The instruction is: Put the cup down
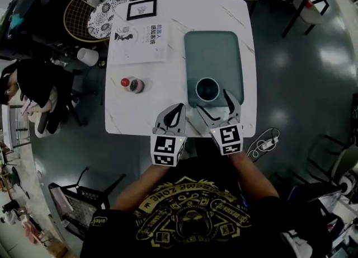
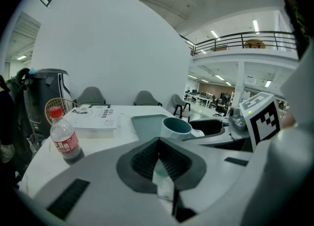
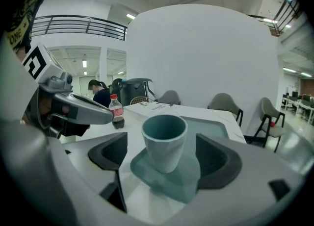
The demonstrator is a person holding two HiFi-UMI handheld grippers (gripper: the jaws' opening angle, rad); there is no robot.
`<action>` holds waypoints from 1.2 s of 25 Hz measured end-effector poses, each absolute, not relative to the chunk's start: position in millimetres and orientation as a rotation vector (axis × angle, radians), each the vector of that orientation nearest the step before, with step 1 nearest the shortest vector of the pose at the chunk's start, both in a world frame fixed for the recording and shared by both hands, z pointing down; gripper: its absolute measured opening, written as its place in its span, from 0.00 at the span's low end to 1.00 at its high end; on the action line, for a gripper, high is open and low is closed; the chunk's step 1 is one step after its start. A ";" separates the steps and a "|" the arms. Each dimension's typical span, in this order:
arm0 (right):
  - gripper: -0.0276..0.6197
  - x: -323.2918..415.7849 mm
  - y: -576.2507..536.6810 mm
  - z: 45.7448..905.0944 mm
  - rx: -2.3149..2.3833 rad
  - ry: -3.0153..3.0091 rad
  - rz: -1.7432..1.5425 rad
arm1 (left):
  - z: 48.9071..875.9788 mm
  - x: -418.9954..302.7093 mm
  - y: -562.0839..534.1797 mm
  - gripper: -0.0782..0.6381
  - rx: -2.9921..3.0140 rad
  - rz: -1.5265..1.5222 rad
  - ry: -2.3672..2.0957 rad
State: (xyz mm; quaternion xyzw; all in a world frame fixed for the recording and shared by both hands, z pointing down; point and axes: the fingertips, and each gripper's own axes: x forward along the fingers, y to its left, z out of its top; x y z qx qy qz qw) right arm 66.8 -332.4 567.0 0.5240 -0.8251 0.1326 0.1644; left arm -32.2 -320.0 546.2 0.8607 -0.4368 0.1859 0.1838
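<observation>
Matt cup (image 3: 164,141), glossy marbled table (image 1: 168,86)

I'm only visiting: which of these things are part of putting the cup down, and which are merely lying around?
Part of the job:
cup, standing on the tray
right gripper, fingers open either side of the cup

Just lying about:
bottle
booklet
framed picture
left gripper, shut and empty

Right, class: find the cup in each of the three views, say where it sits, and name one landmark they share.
Head view: cup just right of centre, on the tray's near end.
Left gripper view: cup right of centre, mid-height, on the tray.
Right gripper view: cup dead centre, close up.
Shared landmark: the red-capped bottle, left of the cup in all three.
</observation>
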 end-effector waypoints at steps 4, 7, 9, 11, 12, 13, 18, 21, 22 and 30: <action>0.70 67.0 -315.0 553.7 1.520 -2.350 0.389 | 533.4 -33.1 -310.3 0.12 2.459 0.504 -1.226; 0.70 59.0 -300.3 537.4 1.519 -2.374 0.385 | 524.2 -36.5 -300.1 0.12 2.481 0.494 -1.227; 0.69 55.3 -289.5 528.5 1.528 -2.375 0.389 | 517.9 -39.9 -292.4 0.12 2.493 0.482 -1.233; 0.69 50.6 -277.4 522.1 1.536 -2.378 0.396 | 512.6 -44.1 -283.8 0.12 2.506 0.473 -1.238; 0.69 47.9 -271.9 518.1 1.541 -2.382 0.395 | 510.4 -46.4 -279.7 0.12 2.511 0.468 -1.241; 0.69 45.1 -266.4 514.5 1.545 -2.387 0.392 | 508.3 -48.7 -275.7 0.12 2.517 0.462 -1.243; 0.62 34.5 -236.6 499.2 1.568 -2.401 0.352 | 498.9 -56.9 -253.4 0.12 2.539 0.433 -1.238; 0.55 31.3 -216.1 490.6 1.591 -2.394 0.336 | 492.4 -59.6 -239.0 0.12 2.554 0.411 -1.229; 0.50 30.5 -208.7 489.4 1.595 -2.387 0.332 | 490.5 -60.8 -234.2 0.12 2.560 0.404 -1.226; 0.20 22.0 -154.3 488.0 1.632 -2.310 0.326 | 483.6 -66.8 -193.0 0.12 2.608 0.373 -1.157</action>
